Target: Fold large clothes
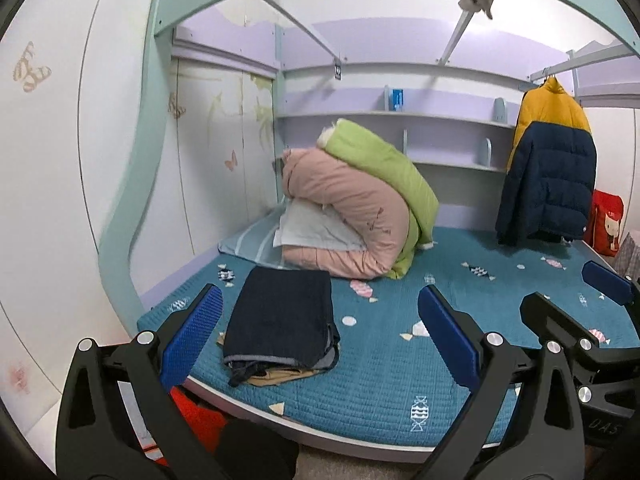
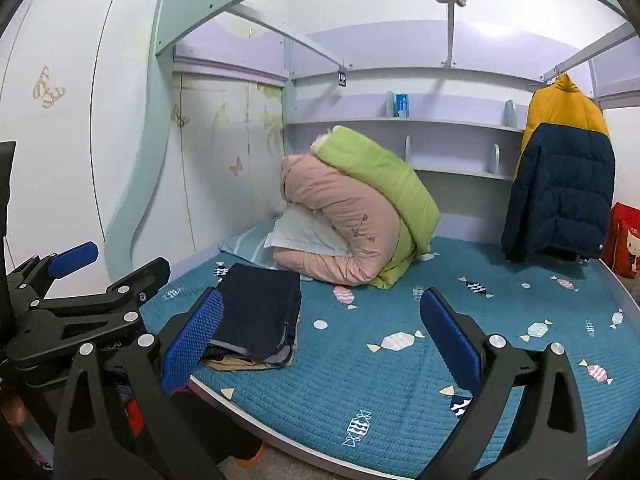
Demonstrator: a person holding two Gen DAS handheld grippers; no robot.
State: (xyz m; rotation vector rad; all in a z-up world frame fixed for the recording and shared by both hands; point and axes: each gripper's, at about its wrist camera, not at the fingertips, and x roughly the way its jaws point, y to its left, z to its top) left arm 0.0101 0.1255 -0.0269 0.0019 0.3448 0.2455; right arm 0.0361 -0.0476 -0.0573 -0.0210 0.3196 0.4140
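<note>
The left gripper (image 1: 320,332), with black arms and blue textured pads, is being held spread wide and empty over the near edge of the teal quilted bedspread with candy prints (image 1: 400,380). The right gripper (image 2: 322,336), of the same build, is likewise being held released and empty.

The folded stack of dark navy clothes over a tan garment (image 1: 280,320) is being seen lying flat on this bedspread, near its front left corner. Its long axis is being shown running from the near edge toward the headboard, with the loose folded edges facing the near edge. In the left wrist view the stack is being framed between the two pads, nearer the left one, not touched. In the right wrist view the stack (image 2: 256,316) is being partly covered by the left pad.

Farther back on the bedspread, a rolled pink and green quilt (image 1: 360,204) is being seen, and at the far right a hanging yellow and navy puffer jacket (image 1: 548,164).
</note>
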